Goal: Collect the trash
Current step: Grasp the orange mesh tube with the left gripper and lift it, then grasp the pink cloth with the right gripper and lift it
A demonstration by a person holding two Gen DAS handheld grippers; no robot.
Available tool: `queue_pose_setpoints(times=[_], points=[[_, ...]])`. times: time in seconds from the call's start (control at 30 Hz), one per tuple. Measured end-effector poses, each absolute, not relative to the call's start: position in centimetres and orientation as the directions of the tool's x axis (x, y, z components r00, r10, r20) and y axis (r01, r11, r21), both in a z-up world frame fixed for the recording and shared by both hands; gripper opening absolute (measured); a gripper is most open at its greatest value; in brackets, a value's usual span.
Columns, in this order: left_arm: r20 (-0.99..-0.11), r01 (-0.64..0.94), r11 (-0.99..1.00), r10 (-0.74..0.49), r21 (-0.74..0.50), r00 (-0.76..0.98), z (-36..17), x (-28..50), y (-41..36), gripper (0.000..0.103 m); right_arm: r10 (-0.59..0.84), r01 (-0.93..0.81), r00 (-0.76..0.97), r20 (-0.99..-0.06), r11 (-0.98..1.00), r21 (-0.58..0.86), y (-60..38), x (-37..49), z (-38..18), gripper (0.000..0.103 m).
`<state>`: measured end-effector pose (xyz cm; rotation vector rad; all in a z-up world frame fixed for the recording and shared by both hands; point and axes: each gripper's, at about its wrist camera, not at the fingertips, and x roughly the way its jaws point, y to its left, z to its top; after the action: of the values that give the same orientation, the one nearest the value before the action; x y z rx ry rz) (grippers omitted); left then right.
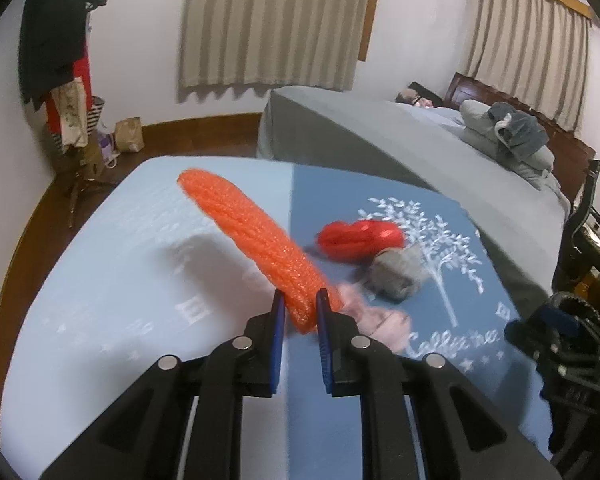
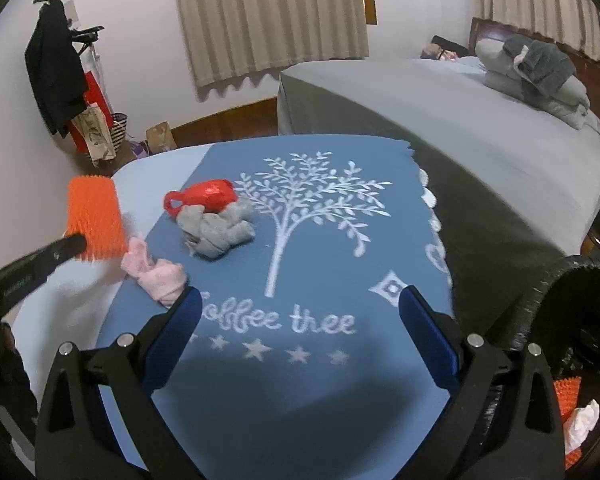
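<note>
My left gripper [image 1: 299,300] is shut on an orange foam net sleeve [image 1: 244,224], holding it up above the blue tablecloth [image 1: 100,280]; the sleeve also shows in the right wrist view [image 2: 94,216]. A crumpled red wrapper [image 2: 204,196], a grey crumpled wad [image 2: 216,232] and a pink crumpled wad [image 2: 156,276] lie on the cloth. My right gripper [image 2: 300,304] is open and empty above the cloth's front part, right of the pink wad. A black trash bin [image 2: 580,360] at the right holds orange net and white tissue.
A grey-covered bed [image 2: 460,120] with folded bedding stands beyond the table on the right. A coat rack with clothes and bags [image 2: 60,80] stands at the far left wall. The tablecloth [image 2: 320,240] has a white tree print.
</note>
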<state>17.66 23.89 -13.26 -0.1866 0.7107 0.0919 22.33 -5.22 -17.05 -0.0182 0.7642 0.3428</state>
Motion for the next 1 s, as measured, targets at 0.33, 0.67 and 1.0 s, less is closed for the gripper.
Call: queue_pose_setpoints(times=[0.33,0.67,1.0], points=[[-0.691,-0.164,0.98,0.041,-0.114,0.722,-14.5,15.5,26.9,0.016,0.357,-0.379,0.653,-0.668,0.918,0.119,0.0,22.8,-17.6,0.096],[-0.707,-0.191,0.974,0.052,-0.119,0.706,-16.0,14.5,29.0,0.016,0.381,-0.423,0.606,-0.699,0.898,0.123,4.8,23.7,-19.0,0.092],[-0.706,-0.199,0.97,0.043,-0.14,0.707,-16.3,14.2,29.7,0.016,0.399,-0.465,0.514,-0.759,0.874,0.145,7.3,24.7,-20.8,0.055]])
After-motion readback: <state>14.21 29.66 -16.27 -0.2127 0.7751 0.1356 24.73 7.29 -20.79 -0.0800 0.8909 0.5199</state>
